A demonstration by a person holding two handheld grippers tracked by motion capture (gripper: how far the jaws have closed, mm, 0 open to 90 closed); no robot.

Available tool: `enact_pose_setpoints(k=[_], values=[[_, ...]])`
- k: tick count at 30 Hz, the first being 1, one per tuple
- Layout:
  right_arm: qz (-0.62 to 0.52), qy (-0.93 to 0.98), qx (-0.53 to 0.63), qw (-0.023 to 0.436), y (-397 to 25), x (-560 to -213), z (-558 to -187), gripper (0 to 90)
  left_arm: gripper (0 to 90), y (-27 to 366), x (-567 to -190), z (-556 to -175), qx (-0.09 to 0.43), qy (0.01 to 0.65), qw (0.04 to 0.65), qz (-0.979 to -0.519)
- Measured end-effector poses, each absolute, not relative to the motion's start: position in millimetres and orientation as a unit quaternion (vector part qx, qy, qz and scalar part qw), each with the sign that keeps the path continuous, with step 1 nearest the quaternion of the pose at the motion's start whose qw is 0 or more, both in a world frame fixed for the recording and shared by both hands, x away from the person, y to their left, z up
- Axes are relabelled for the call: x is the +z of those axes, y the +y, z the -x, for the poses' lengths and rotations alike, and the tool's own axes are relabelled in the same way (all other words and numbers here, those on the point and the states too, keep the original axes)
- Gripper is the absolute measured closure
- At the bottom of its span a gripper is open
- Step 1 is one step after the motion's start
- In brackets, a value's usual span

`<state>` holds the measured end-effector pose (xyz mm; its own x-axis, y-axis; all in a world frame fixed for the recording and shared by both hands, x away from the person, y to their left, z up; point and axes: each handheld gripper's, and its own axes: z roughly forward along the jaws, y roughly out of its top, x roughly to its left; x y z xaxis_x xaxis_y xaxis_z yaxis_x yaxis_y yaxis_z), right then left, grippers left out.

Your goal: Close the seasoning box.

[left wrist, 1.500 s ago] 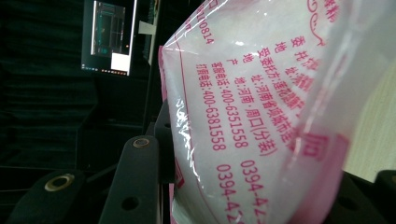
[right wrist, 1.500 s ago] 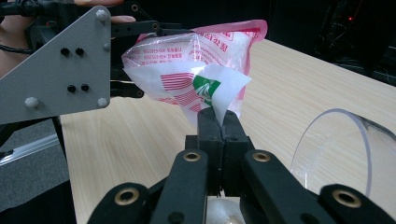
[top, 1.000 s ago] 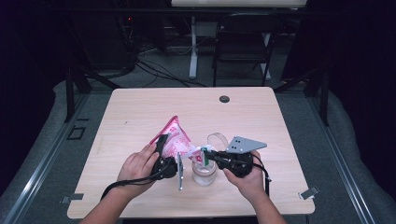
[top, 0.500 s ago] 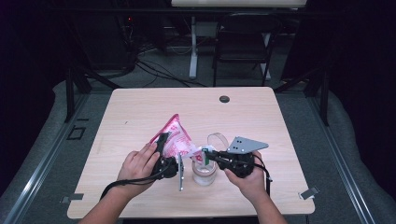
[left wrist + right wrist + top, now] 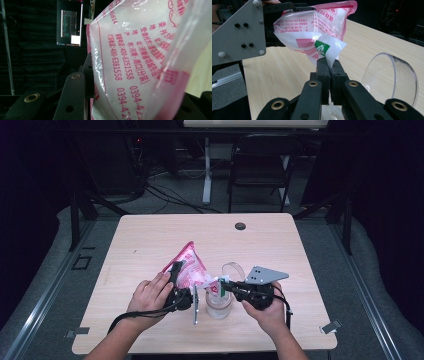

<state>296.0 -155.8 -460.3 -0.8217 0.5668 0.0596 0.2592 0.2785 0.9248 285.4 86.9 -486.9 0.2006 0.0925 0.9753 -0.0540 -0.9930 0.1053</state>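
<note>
A pink-and-white plastic bag (image 5: 188,266) of white grains hangs tilted over the table between both hands. My left gripper (image 5: 181,287) is shut on the bag's body, and in the left gripper view the bag (image 5: 140,57) bulges out between the black jaws of my left gripper (image 5: 140,102). My right gripper (image 5: 221,286) is shut on the bag's lower corner; in the right gripper view its jaws (image 5: 330,63) pinch the clear printed corner of the bag (image 5: 317,27). A clear glass jar (image 5: 219,306) stands right under that corner, with its round lid (image 5: 233,270) swung open.
The wooden table (image 5: 150,240) has a small black round cap (image 5: 240,226) near its far edge. The open jar lid (image 5: 390,77) stands just right of my right jaws. The left gripper's grey plate (image 5: 239,32) is close on the left. A chair (image 5: 260,165) stands beyond the table.
</note>
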Motion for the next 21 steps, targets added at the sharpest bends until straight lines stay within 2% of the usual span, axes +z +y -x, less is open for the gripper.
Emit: enact_pose_setpoints(k=[21], values=[[-0.265, 0.788, 0.539, 0.138, -157.2, -463.1, -297.3, 87.5, 63.0, 86.4, -485.7, -284.9, 0.637, 0.006, 0.062, -0.768]])
